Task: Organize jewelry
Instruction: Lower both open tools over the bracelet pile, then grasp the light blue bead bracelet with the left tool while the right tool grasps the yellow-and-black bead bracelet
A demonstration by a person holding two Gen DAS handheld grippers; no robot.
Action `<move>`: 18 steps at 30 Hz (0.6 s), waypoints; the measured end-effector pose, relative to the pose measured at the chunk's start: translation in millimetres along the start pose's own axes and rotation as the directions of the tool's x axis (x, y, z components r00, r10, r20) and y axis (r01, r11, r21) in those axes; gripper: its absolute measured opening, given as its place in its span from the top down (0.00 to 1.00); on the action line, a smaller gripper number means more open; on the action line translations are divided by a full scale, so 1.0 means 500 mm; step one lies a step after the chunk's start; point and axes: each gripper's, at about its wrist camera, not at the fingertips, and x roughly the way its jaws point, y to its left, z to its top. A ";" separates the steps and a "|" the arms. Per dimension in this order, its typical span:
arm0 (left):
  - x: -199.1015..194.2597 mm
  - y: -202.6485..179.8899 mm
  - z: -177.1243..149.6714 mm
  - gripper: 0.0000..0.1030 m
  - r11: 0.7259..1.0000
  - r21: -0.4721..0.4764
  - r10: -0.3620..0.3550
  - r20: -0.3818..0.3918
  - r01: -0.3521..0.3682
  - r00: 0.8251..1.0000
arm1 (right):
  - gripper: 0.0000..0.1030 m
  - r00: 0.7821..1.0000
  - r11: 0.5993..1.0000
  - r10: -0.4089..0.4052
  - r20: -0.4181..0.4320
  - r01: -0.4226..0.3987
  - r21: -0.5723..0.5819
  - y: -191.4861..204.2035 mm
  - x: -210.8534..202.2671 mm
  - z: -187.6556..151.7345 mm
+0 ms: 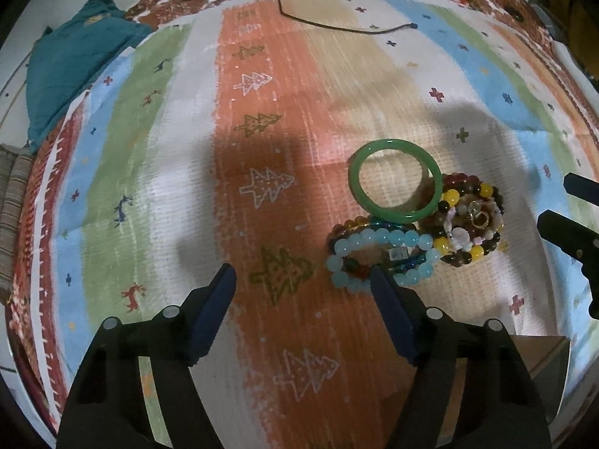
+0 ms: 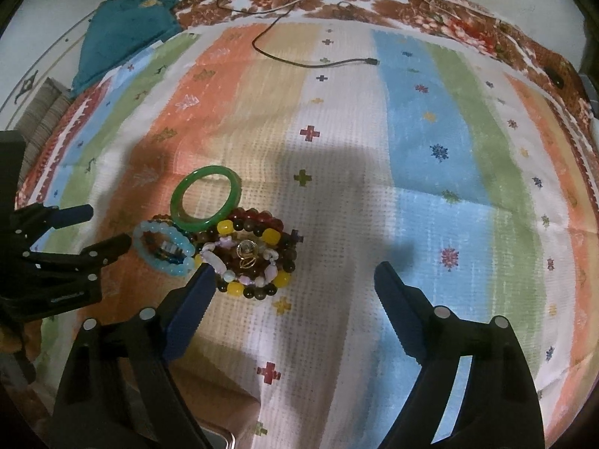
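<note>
Where the striped cloth point(image 2: 337, 142) runs under both tools, cut off at the near edge by black arms; broad bare room across its middle and right, a teal cushion point(image 2: 123, 26) and one black cable point(image 2: 310, 61) at the far edge. One jewelry heap, left of centre: one green bangle point(image 2: 205, 198) leaning on top, one pale-blue bead bracelet point(image 2: 164, 249), several dark and yellow beaded strands point(image 2: 258, 258) too tangled to count. Left gripper point(image 1: 303, 280) jaws wide apart, gripping nothing, right jaw overlapping the blue beads. Right gripper point(image 2: 290, 273) jaws wide apart, likewise empty, left jaw beside the heap.
</note>
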 end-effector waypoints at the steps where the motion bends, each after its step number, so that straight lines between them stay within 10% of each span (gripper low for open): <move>1: 0.004 -0.001 0.001 0.30 1.000 0.002 -0.002 -0.005 0.002 1.000 | 0.16 1.000 1.000 0.001 -0.003 -0.001 -0.001 0.000 0.004 0.002; 18: 0.049 -0.010 0.018 0.59 1.000 0.021 -0.022 -0.037 0.023 0.999 | 0.36 0.999 1.000 0.021 -0.048 -0.022 -0.007 0.005 0.063 0.031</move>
